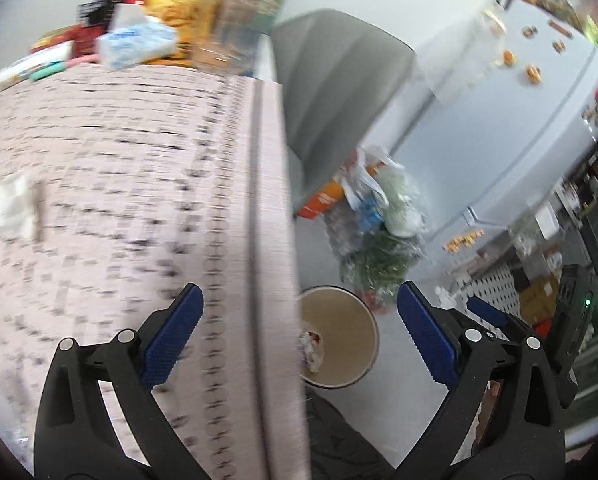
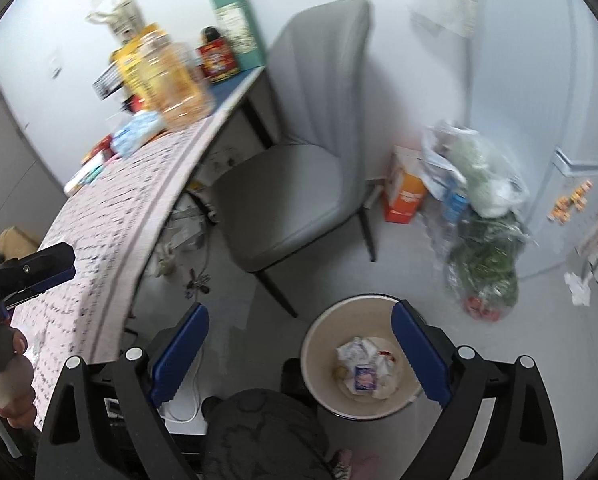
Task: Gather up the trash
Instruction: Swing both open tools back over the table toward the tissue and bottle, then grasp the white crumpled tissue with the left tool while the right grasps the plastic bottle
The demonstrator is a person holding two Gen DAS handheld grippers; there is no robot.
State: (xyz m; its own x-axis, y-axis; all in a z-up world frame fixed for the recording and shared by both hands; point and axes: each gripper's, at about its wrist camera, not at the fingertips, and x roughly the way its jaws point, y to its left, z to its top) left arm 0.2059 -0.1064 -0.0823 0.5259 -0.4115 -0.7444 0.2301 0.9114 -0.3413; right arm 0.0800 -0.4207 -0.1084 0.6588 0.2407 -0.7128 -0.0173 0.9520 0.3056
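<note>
A beige bin (image 2: 327, 320) stands on the floor beside the table, with crumpled wrappers and paper (image 2: 363, 364) lying in it. My right gripper (image 2: 299, 354) hangs open above the floor and the bin's left rim, nothing between its blue pads. My left gripper (image 1: 299, 336) is open and empty too, over the table's edge with the bin (image 1: 339, 312) below. A crumpled white tissue (image 1: 7, 206) lies on the patterned tablecloth (image 1: 119, 160) at the far left. In the right wrist view the left gripper (image 2: 59, 264) shows above the table, held by a hand (image 2: 11, 380).
A grey chair (image 2: 299, 168) stands by the table. An orange box (image 2: 405, 192) and plastic bags of greens (image 2: 483, 248) sit on the floor near a white fridge (image 1: 499, 120). An oil bottle (image 2: 171, 80), tissue pack (image 2: 135, 132) and boxes crowd the table's far end.
</note>
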